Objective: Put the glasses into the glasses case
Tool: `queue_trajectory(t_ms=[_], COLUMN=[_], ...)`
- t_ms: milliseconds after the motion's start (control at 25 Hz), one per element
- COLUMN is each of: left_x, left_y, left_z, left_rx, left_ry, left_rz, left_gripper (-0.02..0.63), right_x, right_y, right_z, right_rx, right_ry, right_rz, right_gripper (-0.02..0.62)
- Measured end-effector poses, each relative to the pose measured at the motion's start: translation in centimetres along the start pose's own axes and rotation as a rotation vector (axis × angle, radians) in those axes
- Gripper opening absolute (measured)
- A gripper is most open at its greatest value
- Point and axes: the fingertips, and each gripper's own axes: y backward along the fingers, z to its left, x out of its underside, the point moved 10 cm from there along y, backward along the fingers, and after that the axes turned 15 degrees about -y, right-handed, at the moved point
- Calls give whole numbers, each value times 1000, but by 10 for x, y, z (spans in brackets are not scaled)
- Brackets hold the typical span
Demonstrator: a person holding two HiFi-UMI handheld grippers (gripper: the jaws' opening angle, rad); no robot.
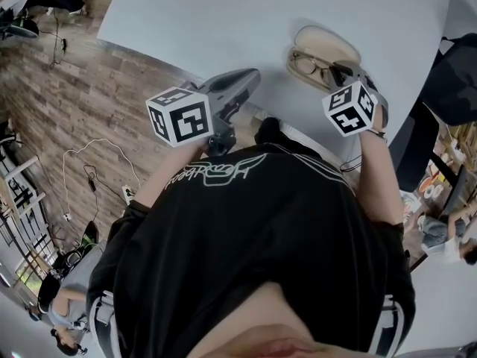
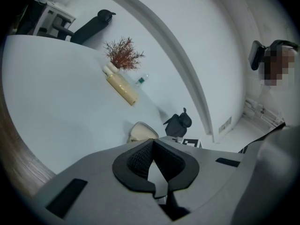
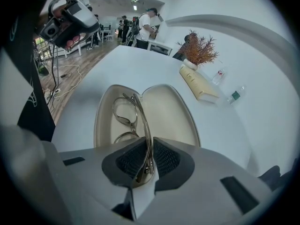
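Observation:
The beige glasses case [image 3: 171, 114] lies open on the white table [image 3: 140, 67], both halves facing up. My right gripper [image 3: 146, 149] is shut on one temple arm of the thin metal glasses [image 3: 125, 116]. The lenses hang over the case's left half; I cannot tell whether they touch the lining. In the head view the case [image 1: 328, 42] sits near the table's right front edge with the glasses [image 1: 308, 66] in it, and my right gripper [image 1: 341, 73] is right at it. My left gripper [image 1: 250, 77] hovers at the table's edge left of the case, shut on nothing, as its own view shows [image 2: 152, 144].
A long tan box [image 3: 199, 86], a white vase of dried reddish branches [image 3: 199, 50] and two small bottles [image 3: 219, 76] stand farther back on the table. The wooden floor [image 1: 82, 103] with cables lies to the left. People stand in the far background.

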Motion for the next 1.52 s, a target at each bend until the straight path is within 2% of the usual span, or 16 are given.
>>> queue_trajectory(t_ms=[400,640,1080,1320,1520], left_x=[4,6,3,-6,-4], left_y=[10,15,48,66,88], left_z=[-6,-16,-52,-83,-116], left_rx=[-8,5,35,72,111], left_ry=[-8,-28,-112,-191,-262], left_rz=[4,0,-35,-71,-107], left_gripper=[6,6,6,6,6], right_x=[-6,-9,-19,-15,-5], right_y=[8,23,106,168,218], right_z=[-2,-1,22,41,68], right_rx=[-33,-31,3,-41,-51], right_ry=[-8,-45,-249,-358,-408], right_rz=[-10,-93,-403,-591,-709], right_gripper=[29,66,64,64,64])
